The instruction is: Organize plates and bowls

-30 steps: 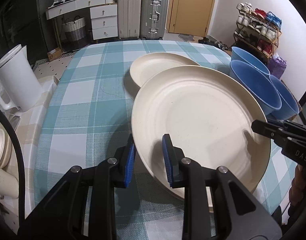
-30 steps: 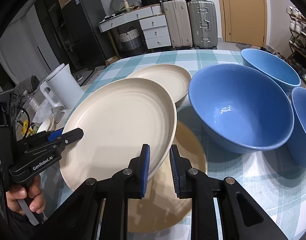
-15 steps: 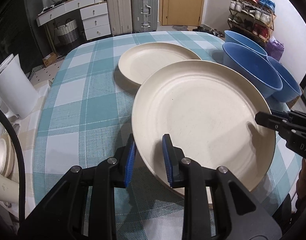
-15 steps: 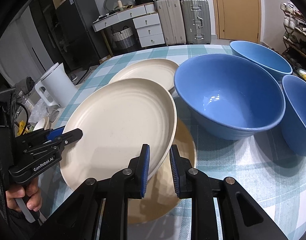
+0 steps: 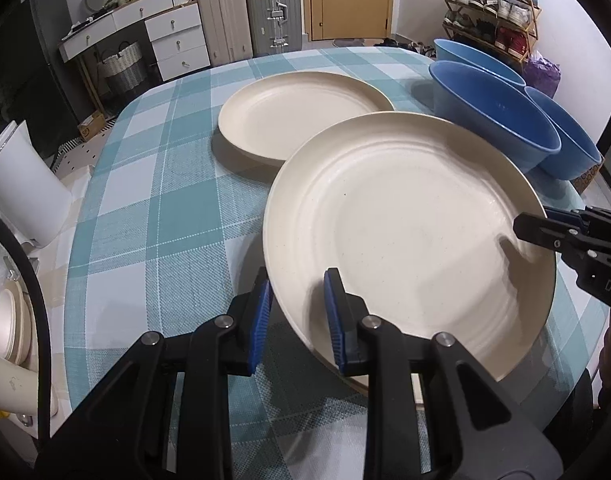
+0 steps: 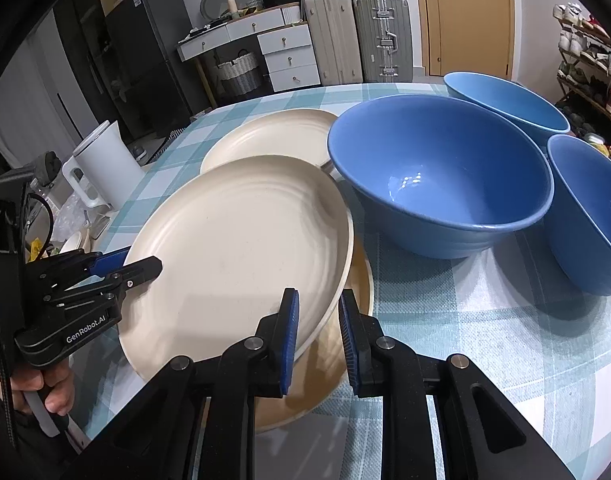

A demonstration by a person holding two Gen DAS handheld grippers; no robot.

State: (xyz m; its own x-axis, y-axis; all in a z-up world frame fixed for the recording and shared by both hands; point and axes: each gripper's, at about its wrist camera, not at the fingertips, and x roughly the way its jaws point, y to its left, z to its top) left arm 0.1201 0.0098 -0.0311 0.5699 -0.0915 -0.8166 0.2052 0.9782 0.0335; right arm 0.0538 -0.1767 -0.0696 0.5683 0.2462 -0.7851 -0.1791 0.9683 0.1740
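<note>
A large cream plate (image 5: 405, 232) (image 6: 241, 248) hangs tilted just above the checked tablecloth (image 5: 165, 208). My left gripper (image 5: 295, 280) (image 6: 125, 268) is shut on its near-left rim. On the opposite rim my right gripper (image 6: 317, 300) (image 5: 521, 228) is shut too. Under the held plate lies a tan plate (image 6: 345, 344), mostly hidden. A second cream plate (image 5: 301, 120) (image 6: 273, 136) rests flat farther back. Three blue bowls (image 6: 437, 176) (image 6: 505, 100) (image 6: 589, 208) stand to the right, the nearest one close to the held plate's rim.
A white kettle (image 5: 21, 184) (image 6: 101, 164) stands on a side counter left of the table. Small cream dishes (image 5: 9, 320) are stacked below it. A person's hand (image 6: 53, 392) grips the left tool's handle. Bare tablecloth lies left of the plates.
Both grippers have carried the cream plate slightly lower and forward, closer to the tan plate beneath. The far plate and bowls now sit lower in both views. The grips have not changed.
</note>
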